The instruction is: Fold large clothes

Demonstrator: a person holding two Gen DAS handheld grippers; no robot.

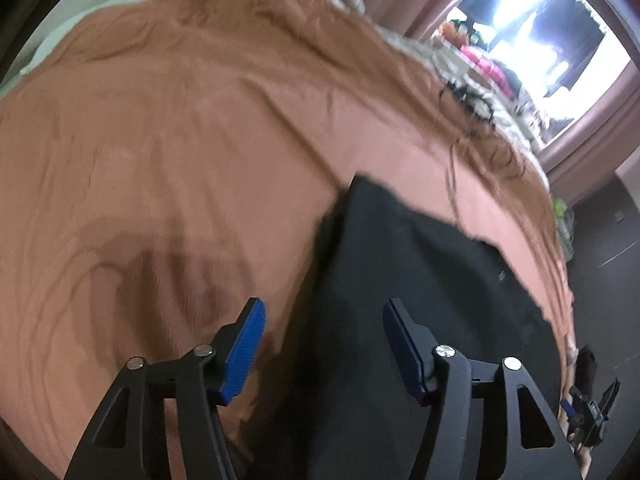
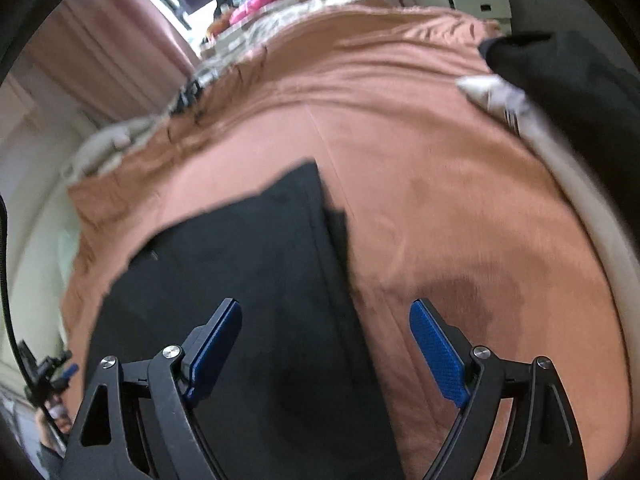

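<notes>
On 1 rust bedspread (image 1: pixel 180 140), 1 folded black garment (image 1: pixel 420 280), 2 tongs, left tongs (image 1: pixel 324 320), right tongs (image 2: pixel 326 320), wide apart, empty

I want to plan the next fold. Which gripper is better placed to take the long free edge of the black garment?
Probably the right gripper: its open fingers straddle the black garment edge.
</notes>
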